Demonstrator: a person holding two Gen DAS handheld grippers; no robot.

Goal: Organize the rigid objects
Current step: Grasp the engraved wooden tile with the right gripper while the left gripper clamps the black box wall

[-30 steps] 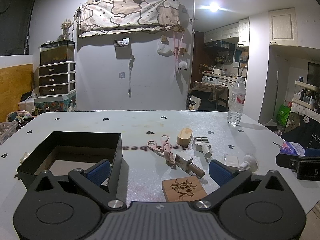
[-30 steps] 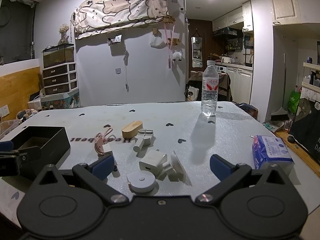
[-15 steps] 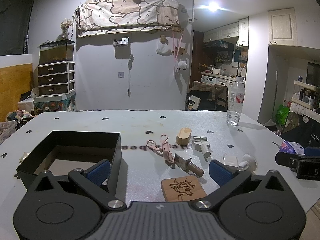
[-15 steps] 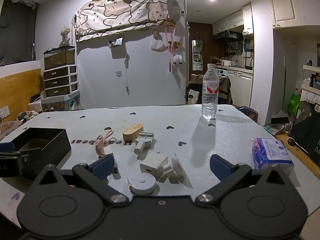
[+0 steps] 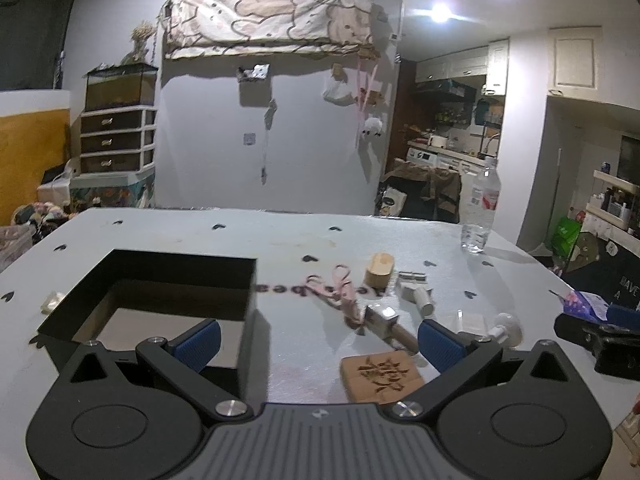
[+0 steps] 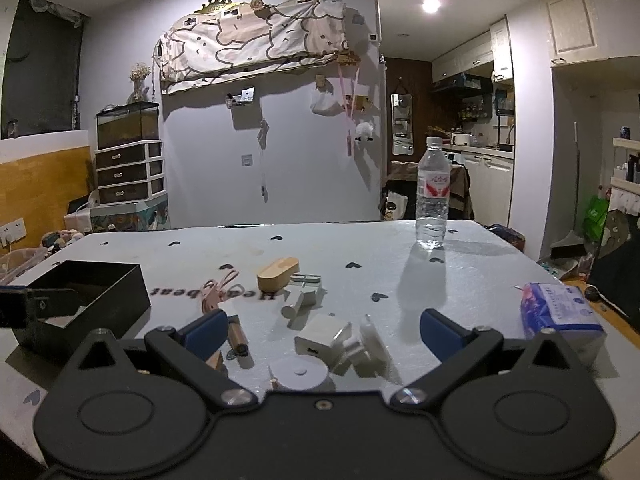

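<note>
Our left gripper (image 5: 318,342) hangs over the near edge of the table (image 5: 200,236) with its jaws spread wide and nothing between them. In the left wrist view we see its left blue pad above the near right corner of the open black box (image 5: 160,292), while the wooden block carved with a character (image 5: 382,376) lies just inside its right pad. Ahead and to the right of the jaws sit a pink cord (image 5: 340,292), a small oval wooden box (image 5: 380,270) and a metal-headed stamp with a wooden handle (image 5: 386,324); a water bottle (image 5: 482,208) stands well beyond, to the right. Our right gripper (image 6: 322,330) is likewise wide apart and holds nothing. In the right wrist view a white charger cube (image 6: 322,338) and a white round disc (image 6: 298,372) lie between its pads, close in. The black box (image 6: 92,292) sits off to its left, a blue tissue pack (image 6: 560,314) to its right, and the water bottle (image 6: 432,196) far ahead.
</note>
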